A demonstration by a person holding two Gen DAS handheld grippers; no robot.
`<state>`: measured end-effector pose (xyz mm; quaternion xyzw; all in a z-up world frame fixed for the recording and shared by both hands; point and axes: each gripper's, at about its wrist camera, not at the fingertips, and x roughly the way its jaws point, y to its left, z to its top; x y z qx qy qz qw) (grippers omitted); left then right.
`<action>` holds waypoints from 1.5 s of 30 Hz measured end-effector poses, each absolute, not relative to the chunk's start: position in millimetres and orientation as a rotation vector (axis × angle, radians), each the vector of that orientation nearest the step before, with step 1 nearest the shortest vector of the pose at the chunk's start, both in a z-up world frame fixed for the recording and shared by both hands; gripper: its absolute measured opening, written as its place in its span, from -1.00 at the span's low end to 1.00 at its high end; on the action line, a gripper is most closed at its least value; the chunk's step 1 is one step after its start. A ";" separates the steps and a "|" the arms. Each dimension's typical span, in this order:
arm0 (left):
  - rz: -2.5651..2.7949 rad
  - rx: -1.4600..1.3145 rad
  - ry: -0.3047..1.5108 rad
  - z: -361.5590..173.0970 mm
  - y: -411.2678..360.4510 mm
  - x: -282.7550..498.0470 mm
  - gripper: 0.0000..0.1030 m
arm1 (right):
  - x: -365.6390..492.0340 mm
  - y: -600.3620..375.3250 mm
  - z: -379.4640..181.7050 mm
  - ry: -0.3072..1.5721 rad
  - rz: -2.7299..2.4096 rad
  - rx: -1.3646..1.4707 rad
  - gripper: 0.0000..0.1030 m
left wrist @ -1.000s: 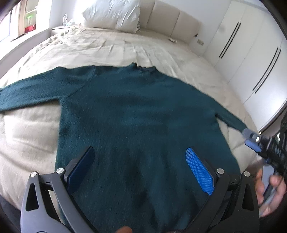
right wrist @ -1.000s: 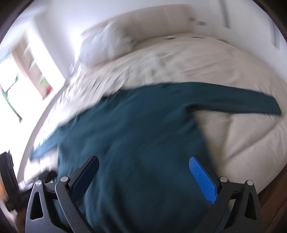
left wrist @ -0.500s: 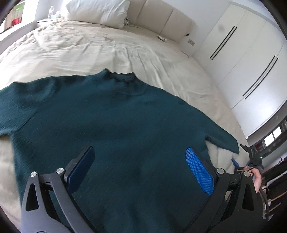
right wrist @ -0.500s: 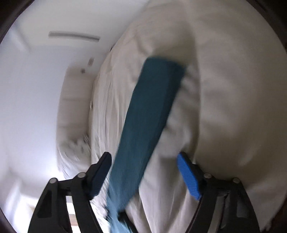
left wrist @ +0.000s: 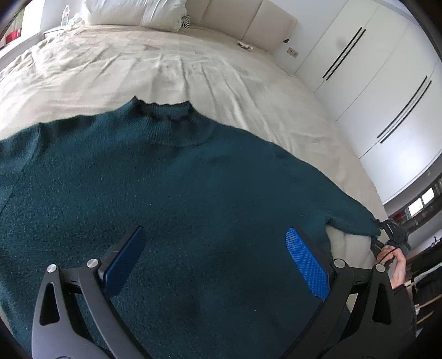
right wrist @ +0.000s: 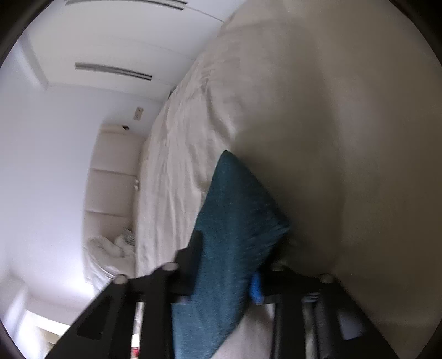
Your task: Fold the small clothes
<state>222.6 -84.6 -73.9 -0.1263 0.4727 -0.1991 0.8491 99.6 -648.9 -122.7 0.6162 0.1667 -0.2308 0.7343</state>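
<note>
Left wrist view, scene: a dark teal sweater (left wrist: 193, 210) lies spread flat, collar (left wrist: 163, 110) pointing toward the headboard, on a cream bedspread (left wrist: 165, 69); white pillows (left wrist: 132, 11) sit at the far end and a white wardrobe (left wrist: 373, 82) stands to the right.
Left wrist view, tool: the left gripper (left wrist: 215, 262) hovers over the sweater's lower body with its blue pads wide apart, holding nothing.
Left wrist view, change: a second ago the camera sat farther back and both sleeves showed; it has since moved in over the torso, so the collar looks larger and the far left sleeve has slid out of frame.
Left wrist view, edge detail: at the right edge the sleeve end (left wrist: 356, 223) meets the right gripper (left wrist: 392, 232), with the person's hand (left wrist: 395, 265) just below it.
Right wrist view, scene: tilted and slightly blurred; the teal sleeve (right wrist: 234, 221) runs up between the fingers against the bedspread's side (right wrist: 331, 138).
Right wrist view, tool: the right gripper (right wrist: 226, 279) looks clamped on the sleeve; half a second ago its jaws stood clearly wider around the cloth.
Meaning for the task: the sleeve is probably now gripped and ready to fold in across the body; folding itself is barely started.
View differences: only the right view shows the closing grip; only the left shows the whole layout and the collar.
</note>
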 end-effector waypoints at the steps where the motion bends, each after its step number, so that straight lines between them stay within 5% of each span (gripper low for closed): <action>1: -0.416 -0.267 0.998 -76.6 -82.2 224.0 1.00 | 104.3 -648.9 -119.3 0.393 -0.524 1.327 -0.78; 8: -0.420 -0.361 1.007 -87.7 -51.7 237.2 1.00 | 168.7 -582.6 -54.5 0.558 -0.457 0.920 -0.82; 14: -0.427 -0.470 0.994 -89.4 -18.8 251.1 1.00 | 259.6 -386.5 -0.8 0.693 -0.113 0.401 -0.82; 20: -0.553 -0.715 1.045 -101.6 8.1 268.0 1.00 | 289.5 -210.9 -30.4 0.794 0.136 0.112 -0.83; 35: -0.745 -0.892 1.257 -119.7 -20.5 330.6 0.96 | 273.2 -152.9 -77.6 0.834 0.109 -0.090 -0.82; 37: -0.747 -0.904 1.277 -124.3 -25.0 337.1 0.65 | 275.0 -152.2 -76.8 0.836 0.112 -0.090 -0.80; 39: -0.768 -0.907 1.302 -128.5 -31.4 341.5 -0.16 | 278.6 -150.8 -80.4 0.839 0.115 -0.081 -0.78; 42: -0.763 -0.893 1.308 -129.4 -33.1 344.5 -0.52 | 280.1 -153.3 -79.2 0.839 0.127 -0.055 -0.69; 45: -0.750 -0.909 1.293 -131.0 -31.9 346.9 -0.75 | 274.3 -163.1 -77.2 0.849 0.136 0.004 -0.07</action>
